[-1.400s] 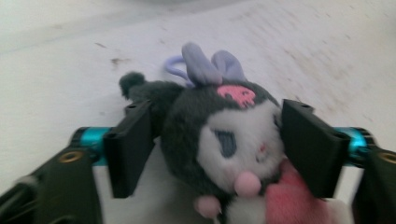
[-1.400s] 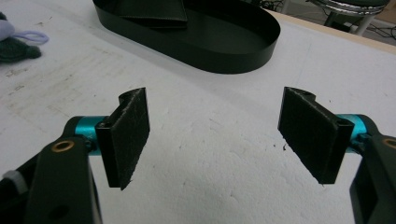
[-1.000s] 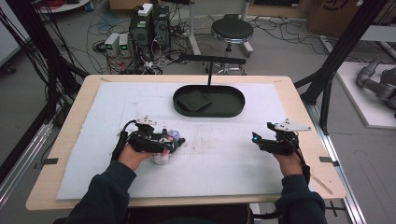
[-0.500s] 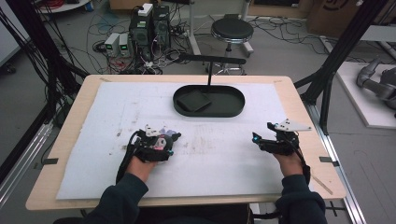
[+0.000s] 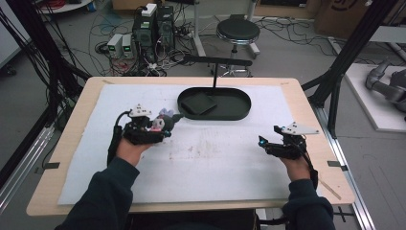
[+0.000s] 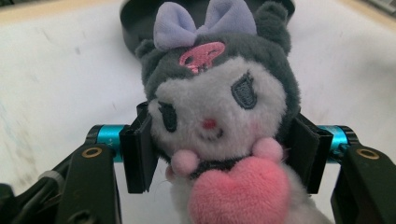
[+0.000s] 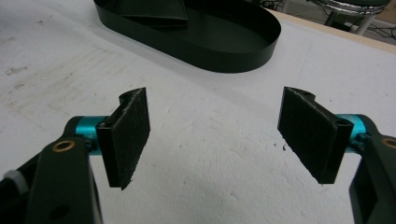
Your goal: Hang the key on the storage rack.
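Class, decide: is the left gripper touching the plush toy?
Touching. In the left gripper view, both pads of the left gripper press into the sides of the plush toy; its jaws have just been closing.

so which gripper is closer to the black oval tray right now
Left. The left gripper, shut on the plush toy, sits just left of the black oval tray. The right gripper rests open, farther off toward the table's near right.

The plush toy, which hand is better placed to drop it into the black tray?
Left. The left tool has just closed its jaws on the plush toy, right beside the black tray. The right tool is open and empty, farther away.
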Demonstrator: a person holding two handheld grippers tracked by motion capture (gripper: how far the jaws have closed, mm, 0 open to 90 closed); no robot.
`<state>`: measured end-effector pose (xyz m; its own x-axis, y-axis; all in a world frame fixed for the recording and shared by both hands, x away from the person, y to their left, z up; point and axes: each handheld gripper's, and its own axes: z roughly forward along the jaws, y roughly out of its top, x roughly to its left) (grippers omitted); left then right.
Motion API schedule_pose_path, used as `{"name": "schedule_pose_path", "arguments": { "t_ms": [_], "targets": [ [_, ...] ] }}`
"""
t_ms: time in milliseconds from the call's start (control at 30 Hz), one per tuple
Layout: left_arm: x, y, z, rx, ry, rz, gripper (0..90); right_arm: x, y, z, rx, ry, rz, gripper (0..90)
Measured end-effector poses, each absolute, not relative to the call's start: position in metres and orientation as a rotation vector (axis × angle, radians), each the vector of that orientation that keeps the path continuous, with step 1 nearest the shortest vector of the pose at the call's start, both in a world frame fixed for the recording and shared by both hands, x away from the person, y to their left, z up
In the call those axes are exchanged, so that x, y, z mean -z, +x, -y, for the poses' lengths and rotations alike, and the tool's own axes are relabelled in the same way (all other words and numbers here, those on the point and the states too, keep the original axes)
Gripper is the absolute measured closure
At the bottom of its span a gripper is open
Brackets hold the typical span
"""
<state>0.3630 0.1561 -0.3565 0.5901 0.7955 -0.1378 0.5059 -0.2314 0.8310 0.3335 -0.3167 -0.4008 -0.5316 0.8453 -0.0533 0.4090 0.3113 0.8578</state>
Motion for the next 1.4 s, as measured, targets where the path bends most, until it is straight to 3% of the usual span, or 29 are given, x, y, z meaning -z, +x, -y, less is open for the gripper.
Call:
{"name": "schedule_pose_path", "arguments": {
  "t_ms": [333,633,1400],
  "targets": [
    [0.312,0.409,-0.145,-0.439,1.835,-0.916,36.8,0.400,0.334,0.319,-1.155,1.114,-2.069,25.6],
    [0.285,0.459,-0.121,-0.428,1.822,-0.907,36.9,0.399,0.334,0.322,-1.168,1.116,-2.057,25.5],
    [0.300,0.528,-0.112,-0.456,1.691,-1.079,36.8,0.401,0.331,0.334,-1.188,1.152,-2.034,25.6]
  ]
}}
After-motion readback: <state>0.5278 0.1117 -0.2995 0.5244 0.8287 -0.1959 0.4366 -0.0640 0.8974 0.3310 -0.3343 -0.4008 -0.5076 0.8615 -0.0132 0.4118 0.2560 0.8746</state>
